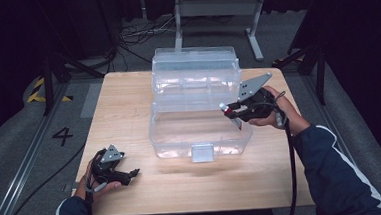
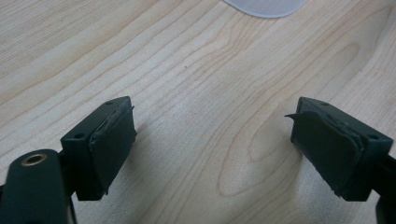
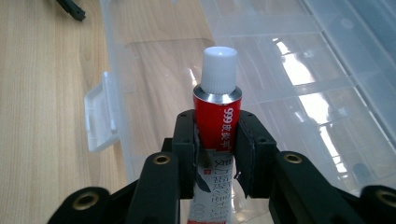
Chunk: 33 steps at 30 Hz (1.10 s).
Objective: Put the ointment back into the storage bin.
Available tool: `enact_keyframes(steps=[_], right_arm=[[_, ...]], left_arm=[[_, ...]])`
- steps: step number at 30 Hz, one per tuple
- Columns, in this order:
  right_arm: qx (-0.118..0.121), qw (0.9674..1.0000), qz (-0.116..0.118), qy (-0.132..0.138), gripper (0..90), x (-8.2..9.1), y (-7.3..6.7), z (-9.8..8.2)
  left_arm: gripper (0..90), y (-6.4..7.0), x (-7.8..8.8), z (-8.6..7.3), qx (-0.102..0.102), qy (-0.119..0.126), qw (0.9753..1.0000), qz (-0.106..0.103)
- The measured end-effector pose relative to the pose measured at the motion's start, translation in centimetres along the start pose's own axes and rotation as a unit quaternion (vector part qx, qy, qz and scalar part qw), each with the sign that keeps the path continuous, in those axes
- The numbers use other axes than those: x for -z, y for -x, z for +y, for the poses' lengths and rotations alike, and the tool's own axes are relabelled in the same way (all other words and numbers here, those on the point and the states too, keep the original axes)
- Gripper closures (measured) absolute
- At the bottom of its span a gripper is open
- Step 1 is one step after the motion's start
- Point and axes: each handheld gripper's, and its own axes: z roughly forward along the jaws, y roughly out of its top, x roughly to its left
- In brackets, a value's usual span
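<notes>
holding red tube point(image 3: 217, 119) in right tongs point(image 1: 233, 110), cap forward, over right rim of clear open box point(image 1: 200, 137), likely to drop it inside. left tongs point(image 1: 127, 174) open, empty, resting on near left surface point(image 1: 128, 106), clear of box.

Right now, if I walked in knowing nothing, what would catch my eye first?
Probably the big clear box standing open in the middle of the wooden table, its lid tipped back. Next, the red tube with a white cap, pinched in the right gripper just over the box's right edge. The left gripper rests at the table's near left corner, jaws wide and empty.
</notes>
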Motion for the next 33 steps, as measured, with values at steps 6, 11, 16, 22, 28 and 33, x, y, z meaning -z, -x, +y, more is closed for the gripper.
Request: enact_keyframes(steps=[6, 11, 16, 22, 28, 33], right_arm=[[0.000, 0.9996, 0.015, -0.023, 71.4, -1.4, -0.1, -0.3], [0.005, 0.9984, 0.031, -0.047, 71.4, -2.8, -0.2, -0.5], [0.006, 0.9966, 0.041, -0.071, 71.4, -3.8, -0.3, -0.6], [0.012, 0.9933, 0.056, -0.101, 71.4, -5.1, -0.1, -0.7], [0.008, 0.9889, 0.072, -0.130, 71.3, -6.1, 0.0, -0.7], [0.007, 0.9843, 0.083, -0.156, 71.4, -7.3, 0.0, -0.8]], left_arm=[[14.2, 0.0, 0.0, 0.0, 0.000, 0.000, 1.0000, 0.000], [14.2, 0.0, 0.0, 0.0, 0.000, 0.000, 1.0000, 0.000], [14.2, 0.0, 0.0, 0.0, 0.000, 0.000, 1.0000, 0.000], [14.2, 0.0, 0.0, 0.0, 0.000, 0.000, 1.0000, 0.000], [14.2, 0.0, 0.0, 0.0, 0.000, 0.000, 1.0000, 0.000], [14.2, 0.0, 0.0, 0.0, 0.000, 0.000, 1.0000, 0.000]])
